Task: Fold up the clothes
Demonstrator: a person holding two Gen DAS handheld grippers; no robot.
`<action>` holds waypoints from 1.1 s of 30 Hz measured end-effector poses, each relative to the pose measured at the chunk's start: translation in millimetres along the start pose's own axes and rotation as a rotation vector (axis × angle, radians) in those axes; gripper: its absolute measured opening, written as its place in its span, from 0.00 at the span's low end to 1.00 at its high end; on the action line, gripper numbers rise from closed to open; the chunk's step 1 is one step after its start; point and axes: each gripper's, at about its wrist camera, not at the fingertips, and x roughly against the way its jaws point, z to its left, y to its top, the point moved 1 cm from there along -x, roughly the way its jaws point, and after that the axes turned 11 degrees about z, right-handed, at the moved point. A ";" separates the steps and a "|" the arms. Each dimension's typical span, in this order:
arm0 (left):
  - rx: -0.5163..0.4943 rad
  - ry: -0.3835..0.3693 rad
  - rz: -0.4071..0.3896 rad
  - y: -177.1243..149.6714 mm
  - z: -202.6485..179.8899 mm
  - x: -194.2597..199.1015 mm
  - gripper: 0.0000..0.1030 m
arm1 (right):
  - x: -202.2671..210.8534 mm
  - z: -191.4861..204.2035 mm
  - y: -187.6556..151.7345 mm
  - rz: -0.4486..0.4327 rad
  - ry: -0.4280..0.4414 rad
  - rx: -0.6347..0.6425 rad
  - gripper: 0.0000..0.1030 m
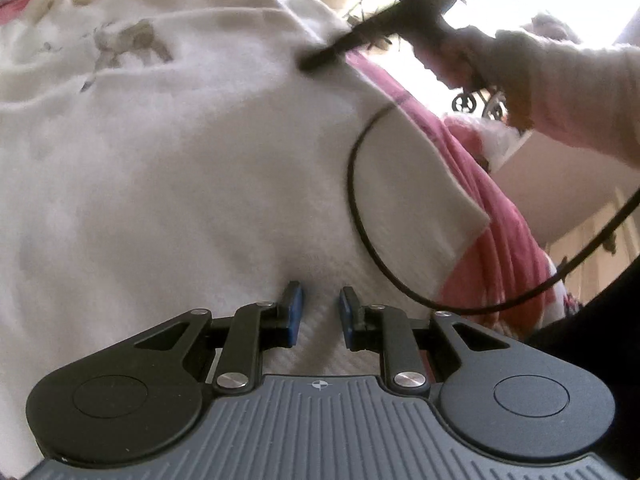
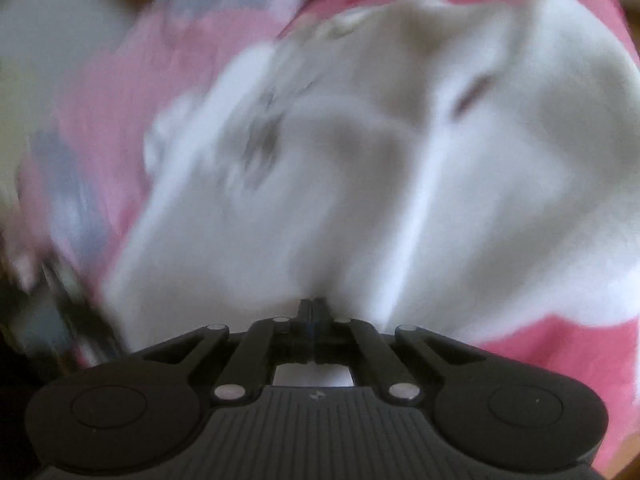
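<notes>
My left gripper (image 1: 320,308) points down onto the white T-shirt (image 1: 180,168), jaws parted a little way, with a ridge of ribbed white cloth lying between the blue pads (image 1: 295,312); I cannot tell whether the pads press it or merely straddle it. My right gripper (image 2: 311,312) has its jaws fully together, and the shirt (image 2: 400,200) bunches right at the tips, so I judge a pinch of fabric is caught there, though blur hides the contact. The shirt spreads ahead of both tools over the pink bedcover (image 1: 492,216), its long axis running away from my left gripper toward the collar end, where a faded grey-brown print (image 1: 128,42) sits. One short sleeve (image 1: 436,196) lies forward and right of the left tool, nearer the right hand (image 1: 460,60). The cloth is soft, matt knit, limp and creasing easily. A black cable (image 1: 356,208) loops across the sleeve.
</notes>
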 end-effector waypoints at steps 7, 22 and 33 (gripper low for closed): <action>0.059 -0.023 -0.011 -5.8 1.7 4.0 0.21 | 26.3 4.2 -12.1 -0.113 0.000 -0.095 0.01; 0.227 0.064 -0.195 -40.9 7.1 52.4 0.31 | 55.0 68.5 4.6 -0.320 -0.127 -0.218 0.33; 0.464 0.201 -0.308 -68.1 49.7 98.5 0.32 | 8.7 207.9 51.3 -0.086 -0.202 0.023 0.38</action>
